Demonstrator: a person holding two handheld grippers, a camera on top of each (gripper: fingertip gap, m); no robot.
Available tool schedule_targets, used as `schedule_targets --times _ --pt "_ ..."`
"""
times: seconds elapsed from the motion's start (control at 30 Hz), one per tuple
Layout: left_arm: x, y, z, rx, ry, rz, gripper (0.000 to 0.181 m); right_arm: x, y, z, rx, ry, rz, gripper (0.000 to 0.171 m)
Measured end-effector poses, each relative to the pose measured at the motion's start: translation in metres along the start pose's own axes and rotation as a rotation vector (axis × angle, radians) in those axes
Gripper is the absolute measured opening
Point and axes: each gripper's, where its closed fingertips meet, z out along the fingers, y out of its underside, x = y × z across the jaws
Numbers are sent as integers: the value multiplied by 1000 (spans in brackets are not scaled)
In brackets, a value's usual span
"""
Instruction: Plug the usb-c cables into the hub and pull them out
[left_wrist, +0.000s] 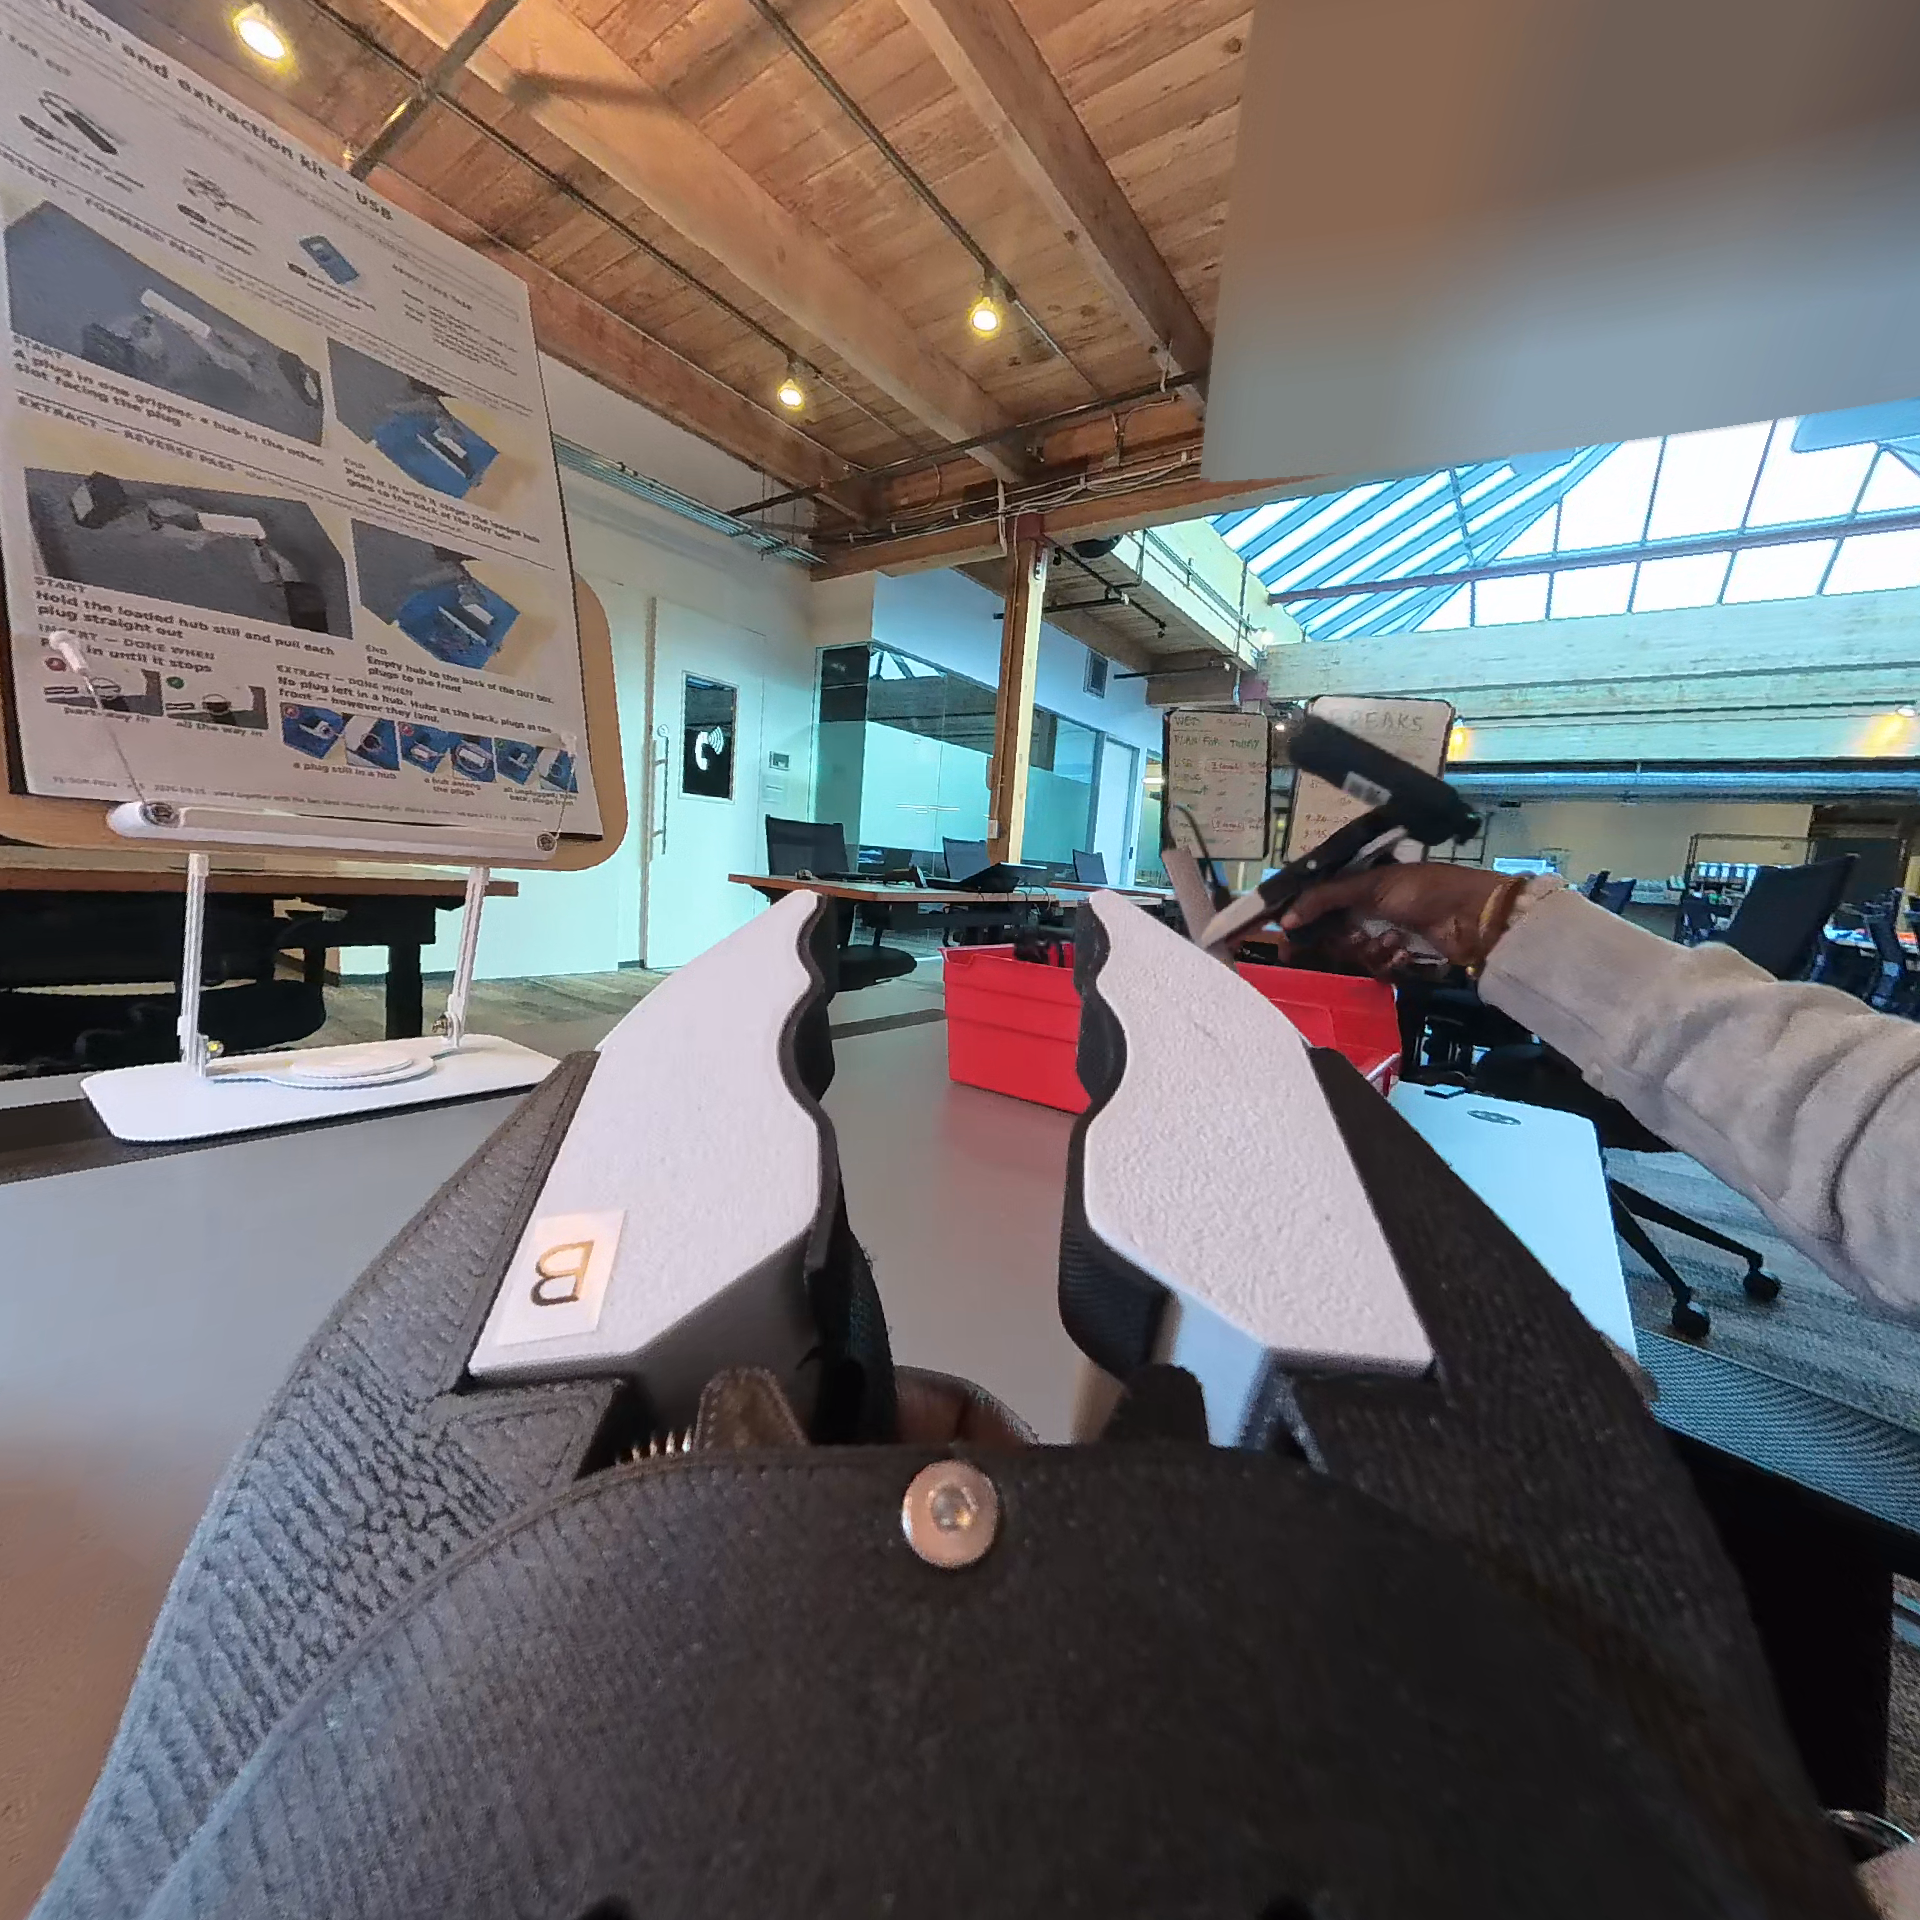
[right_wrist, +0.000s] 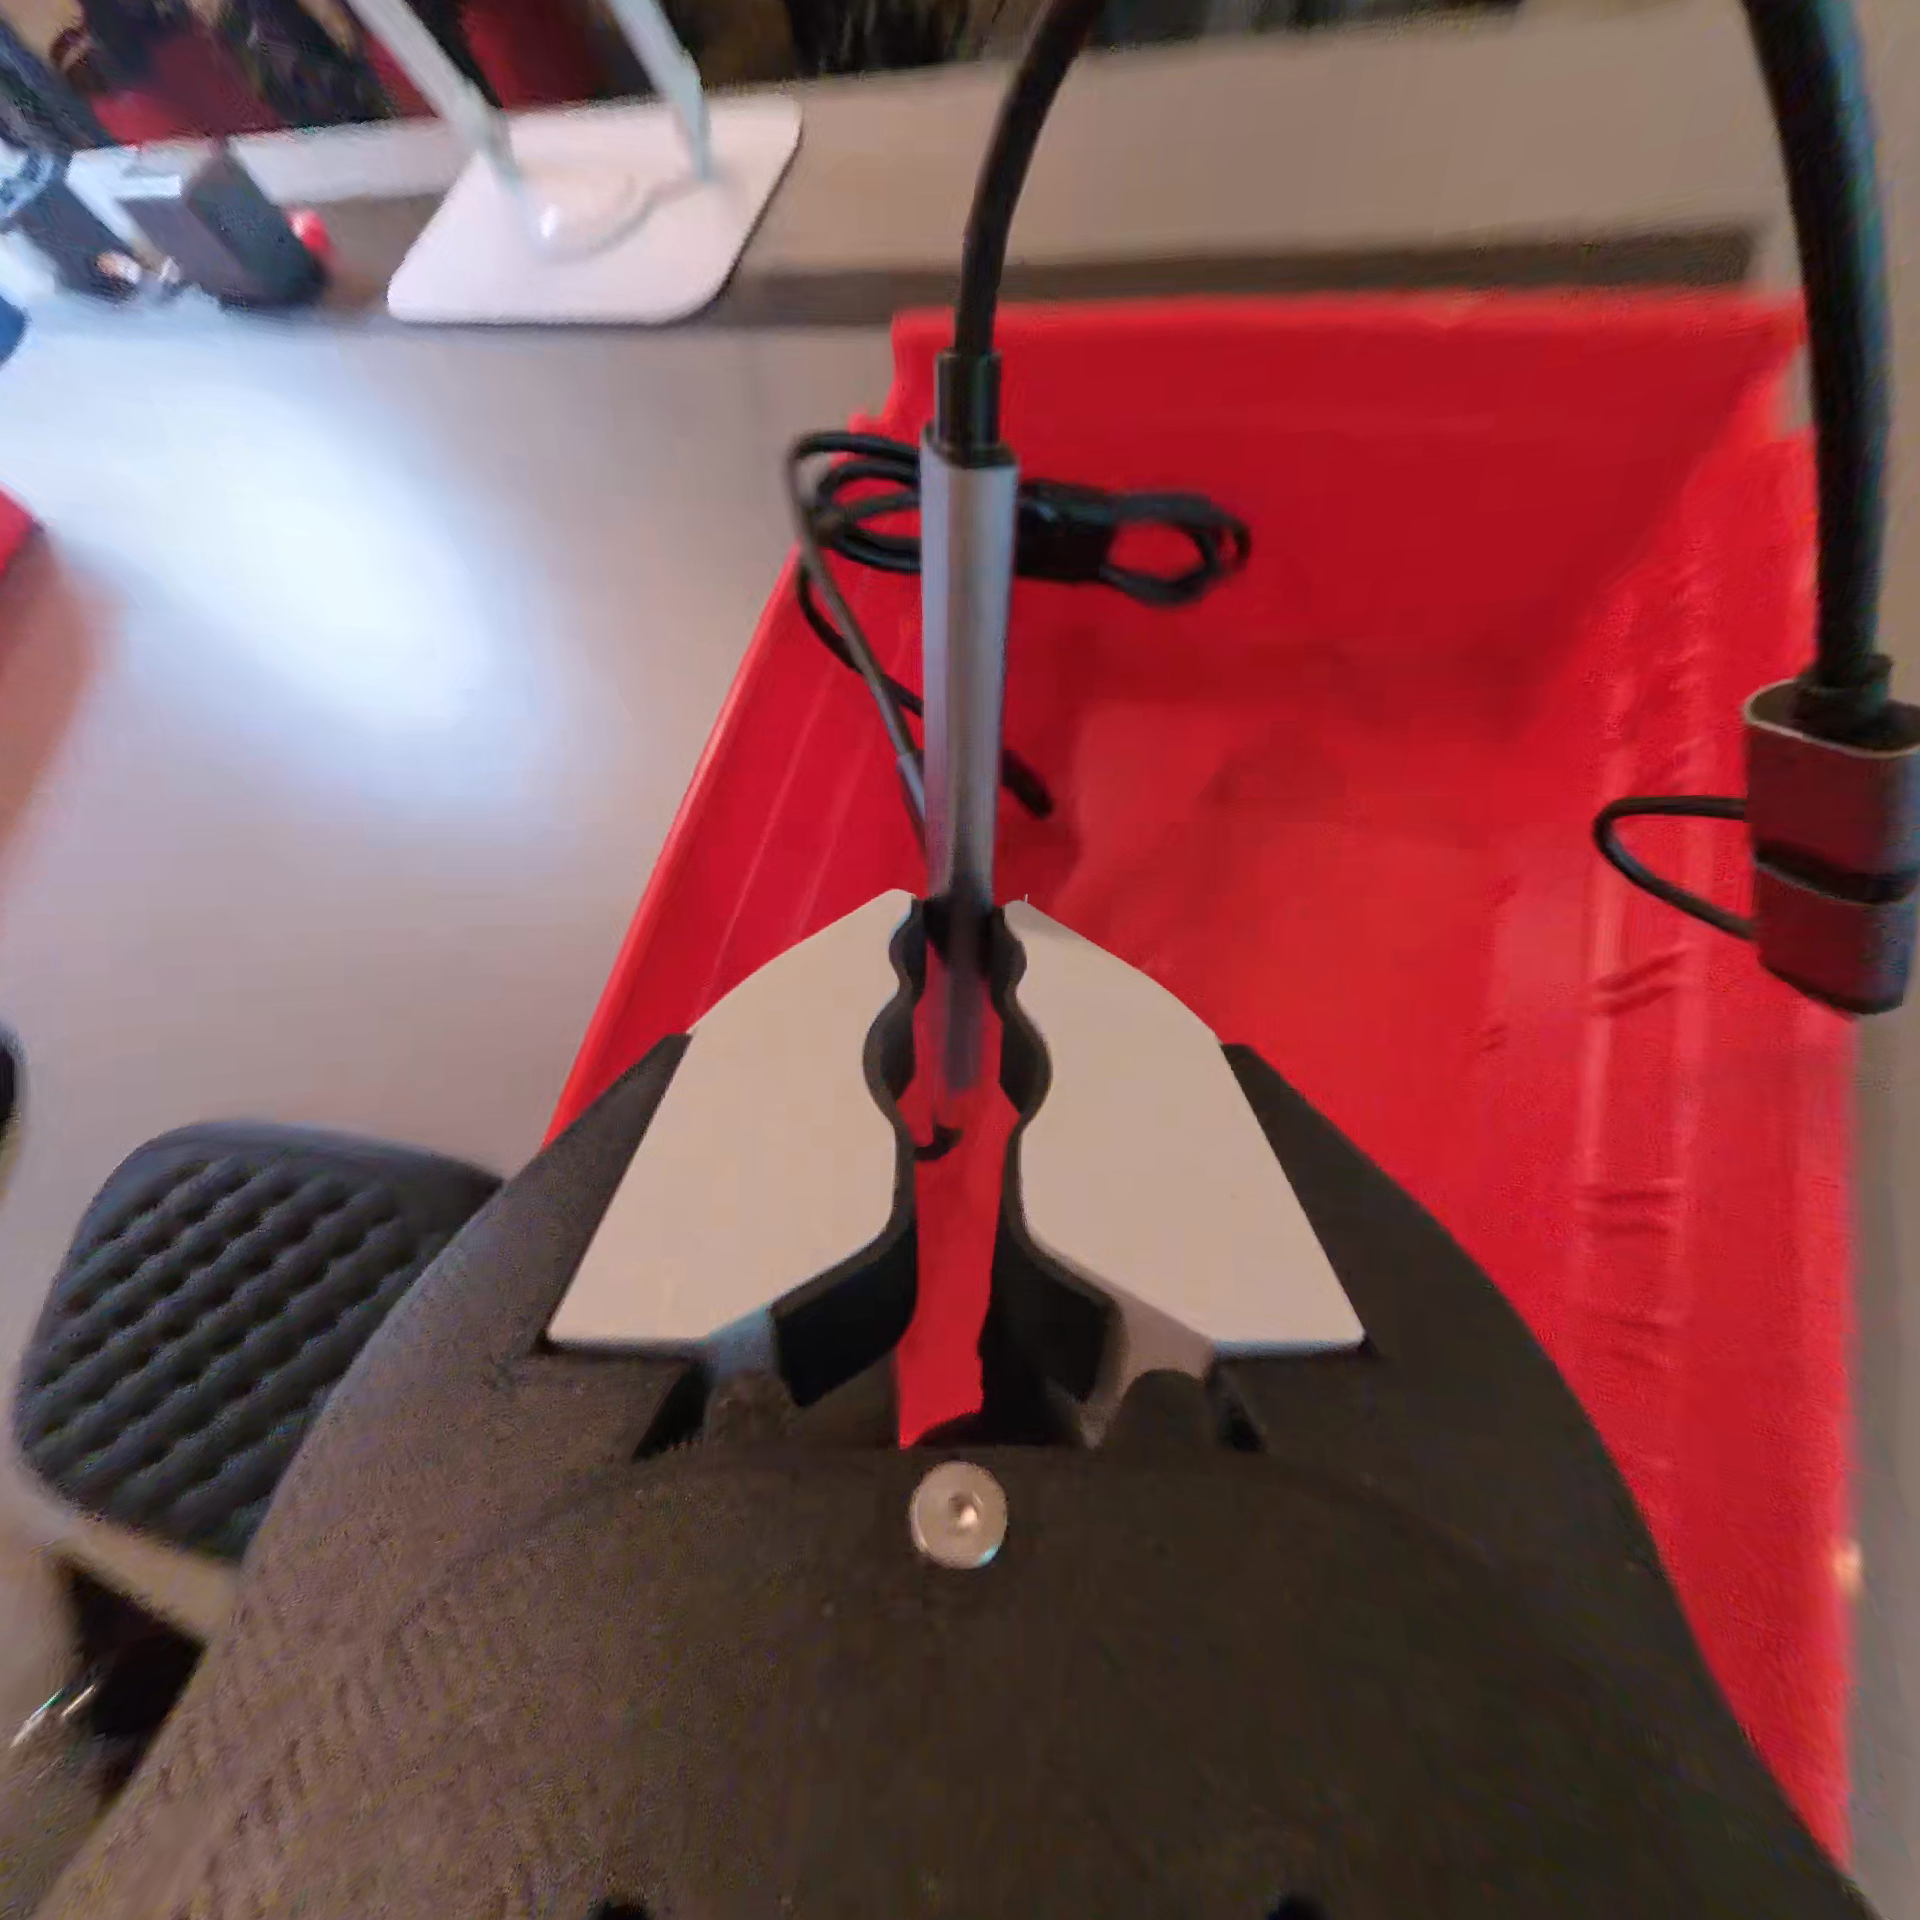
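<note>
While the grey bench (right_wrist: 260, 582) carries everything, the biggest risk sits over the red bin (right_wrist: 1403, 727), which stands on it toward the right side. The right gripper (right_wrist: 961, 914) hangs above the bin's open top with its jaws nearly closed on the near end of the slim silver hub (right_wrist: 966, 623), which juts forward, edge-on to the camera. Only the tips of the jaws pinch that narrow end, so the hold looks shallow; any sideways tug could, I judge, twist the hub or let it slide out and drop into the bin.

That tug has a ready cause: the hub's own thick black lead (right_wrist: 997, 187) leaves its far end and arcs up out of frame, and its dark connector (right_wrist: 1834, 852) dangles to the right, close to the lens. A swing of that weight would lever the hub in the jaws.

Below, a bundle of thin black usb-c cables (right_wrist: 1091, 540) lies on the bin floor, with loose strands trailing toward the hub. A strand could snag on the hub or the connector when anything is lifted.

The left gripper (left_wrist: 951, 935) is held well apart over the bench beside a white document stand (left_wrist: 312, 1070), its jaws wide open and empty. With no plug held, insertion cannot begin, and the blurred right view suggests motion, which worsens aim.
</note>
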Motion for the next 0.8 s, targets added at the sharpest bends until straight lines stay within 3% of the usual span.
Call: schedule_targets --times 0.13,0.3,0.4,0.5,0.6,0.7,0.8 --pt "0 0 0 4 1 0 45 6 29 21 -204 -23 69 16" --pt "0 0 0 4 1 -7 44 14 34 33 -268 -67 152 18" --pt "0 0 0 4 3 -6 45 39 35 36 -301 90 148 24" --pt "0 0 0 5 2 -9 44 58 21 29 -249 296 26 37" --pt "-1 0 0 2 2 -12 44 51 -15 18 -87 421 -169 52" --pt "-1 1 0 2 3 -12 44 14 -43 25 25 330 -338 47" --pt "0 1 0 3 3 -9 44 -2 -58 44 55 240 -351 38"
